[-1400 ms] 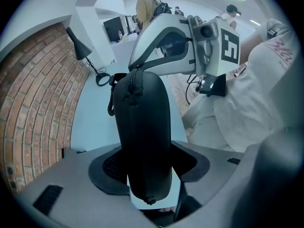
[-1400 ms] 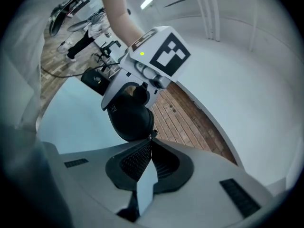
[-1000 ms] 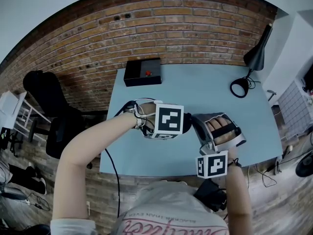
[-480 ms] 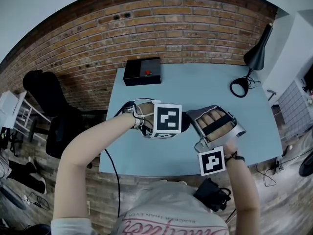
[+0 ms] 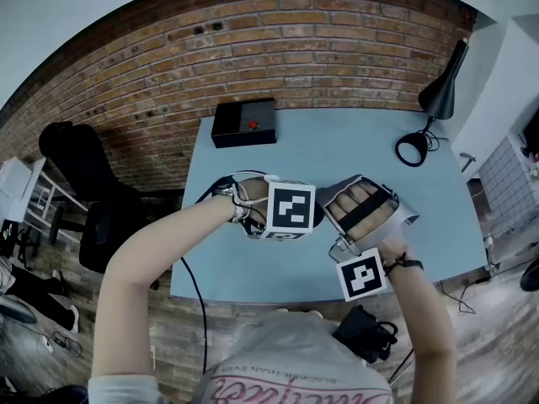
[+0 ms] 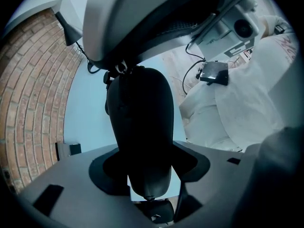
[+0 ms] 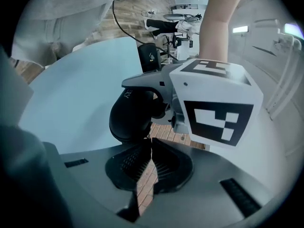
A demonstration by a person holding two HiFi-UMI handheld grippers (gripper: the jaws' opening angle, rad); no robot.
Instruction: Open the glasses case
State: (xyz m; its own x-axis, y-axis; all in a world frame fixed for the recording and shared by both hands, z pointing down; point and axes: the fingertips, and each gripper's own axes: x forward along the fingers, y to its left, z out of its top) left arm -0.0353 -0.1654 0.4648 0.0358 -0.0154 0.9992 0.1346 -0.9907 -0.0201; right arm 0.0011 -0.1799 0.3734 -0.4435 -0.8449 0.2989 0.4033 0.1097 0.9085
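The glasses case [image 6: 140,122], black and rounded, sits gripped between the jaws of your left claw [image 6: 145,186]. That claw points down at the table, its jaws held wide by the case. The largest thing around your claws is the brick wall [image 5: 253,40], far beyond both of them. Next is the light blue table [image 5: 354,154] beneath them. A black office chair [image 5: 88,188] stands off the table, well out to the left of your left claw. Your right claw [image 7: 148,144] meets the case from the right. Its jaws are pressed together with nothing between them, and their tips are right at the case's near end. A black desk lamp [image 5: 438,99] stands well beyond your right claw. A black box [image 5: 245,123] with a red button lies beyond your left claw.
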